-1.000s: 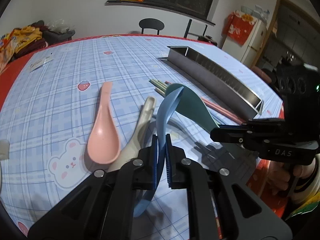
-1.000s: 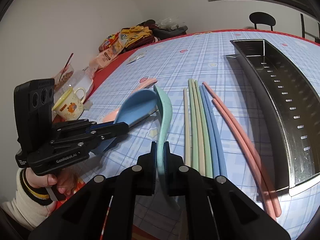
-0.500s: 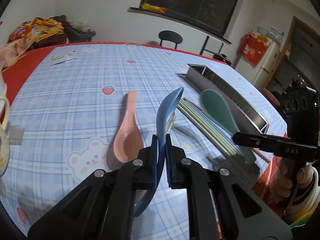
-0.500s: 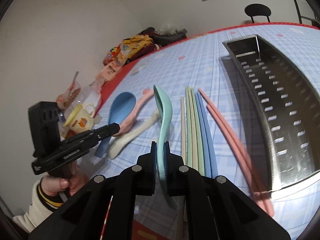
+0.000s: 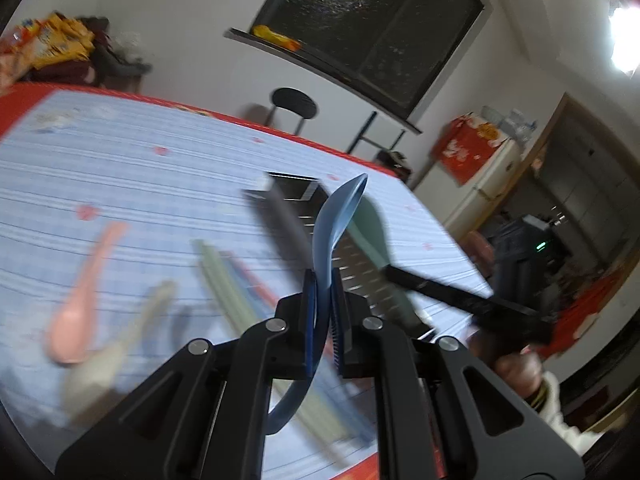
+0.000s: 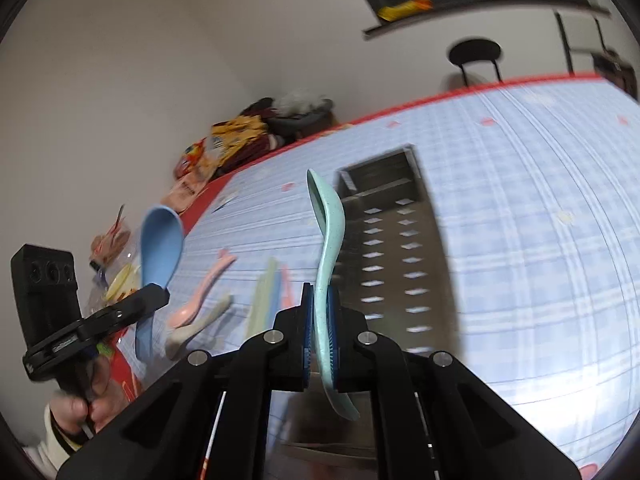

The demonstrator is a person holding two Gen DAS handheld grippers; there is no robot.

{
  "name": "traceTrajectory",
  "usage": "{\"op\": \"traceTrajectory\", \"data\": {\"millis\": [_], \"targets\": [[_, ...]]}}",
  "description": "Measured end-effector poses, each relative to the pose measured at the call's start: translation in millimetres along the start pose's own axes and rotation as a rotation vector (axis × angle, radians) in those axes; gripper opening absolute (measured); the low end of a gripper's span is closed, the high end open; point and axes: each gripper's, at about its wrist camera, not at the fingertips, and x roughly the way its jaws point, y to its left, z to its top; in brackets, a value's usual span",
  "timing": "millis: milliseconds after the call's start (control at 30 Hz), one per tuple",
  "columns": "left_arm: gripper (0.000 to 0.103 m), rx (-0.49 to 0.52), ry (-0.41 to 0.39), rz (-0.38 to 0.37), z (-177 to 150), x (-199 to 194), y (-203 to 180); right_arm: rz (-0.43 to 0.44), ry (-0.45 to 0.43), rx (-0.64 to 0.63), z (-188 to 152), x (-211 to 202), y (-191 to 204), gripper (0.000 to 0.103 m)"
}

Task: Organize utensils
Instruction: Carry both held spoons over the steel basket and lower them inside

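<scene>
1. I am gripping the blue spoon (image 5: 338,216) by its handle in my left gripper (image 5: 323,312); the jaws are pinched narrow on it, bowl pointing up and away, clear of the table.
2. I am gripping the green spoon (image 6: 329,240) the same way in my right gripper (image 6: 319,332), jaws clamped narrow on the handle, bowl raised above the near end of the tray.
3. The metal tray (image 6: 436,240) is lying on the tablecloth (image 6: 540,220), long and perforated, running from near to far, just right of the green spoon in the right wrist view.
4. Left of the tray, the chopsticks (image 5: 224,280) are lying side by side on the cloth; motion blur is hiding their count.
5. Further left, the pink spoon (image 5: 80,304) and the cream spoon (image 5: 116,344) are lying on the cloth near each other; I cannot tell whether they are touching.
6. At the far table edge a black stool (image 6: 475,56) is standing against the wall.
</scene>
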Motion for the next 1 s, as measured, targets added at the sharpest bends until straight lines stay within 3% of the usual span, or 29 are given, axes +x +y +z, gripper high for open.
{"op": "traceTrajectory", "data": {"millis": [133,300,633,767,900,1000], "targets": [[0.011,-0.085,0.023,-0.092,2,40,-22,-0.014,0.023,0.022,-4,3,-17,0.007],[0.011,-0.181,0.043,-0.138,-4,70,-30,-0.025,0.048,0.034,-9,11,-18,0.007],[0.011,-0.270,0.051,-0.140,-8,95,-30,-0.064,0.055,0.041,-11,11,-21,0.008],[0.011,-0.304,0.049,-0.142,-11,98,-27,-0.079,0.018,0.050,-7,6,-24,0.011],[0.011,-0.326,0.042,-0.130,-14,99,-29,-0.117,-0.089,0.037,0,-15,-23,0.049],[0.011,-0.363,0.041,-0.124,-19,104,-30,-0.158,-0.158,0.057,5,-31,-29,0.065]]}}
